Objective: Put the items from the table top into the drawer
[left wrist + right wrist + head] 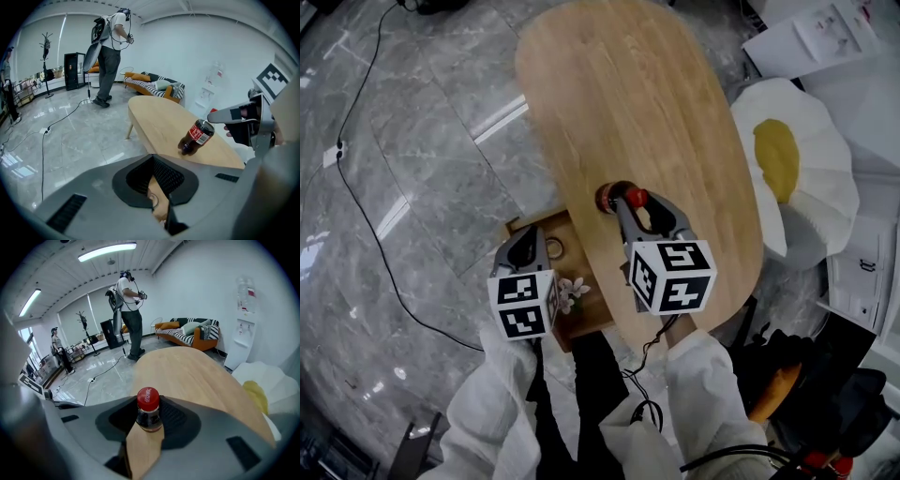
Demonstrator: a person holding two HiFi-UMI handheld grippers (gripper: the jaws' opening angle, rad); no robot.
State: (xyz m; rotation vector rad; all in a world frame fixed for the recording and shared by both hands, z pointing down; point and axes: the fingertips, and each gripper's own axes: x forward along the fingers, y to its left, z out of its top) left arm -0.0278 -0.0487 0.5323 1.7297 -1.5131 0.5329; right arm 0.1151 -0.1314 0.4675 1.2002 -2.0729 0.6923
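on the table (656, 112), right gripper (624, 200) clamps tilted bottle (197, 136).

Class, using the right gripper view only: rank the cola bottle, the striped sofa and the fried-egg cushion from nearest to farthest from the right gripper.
1. Cola bottle: centre, its neck between the jaws of the right gripper.
2. Fried-egg cushion: on the right, just off the edge of the table.
3. Striped sofa: by the far wall, beyond the table's end.
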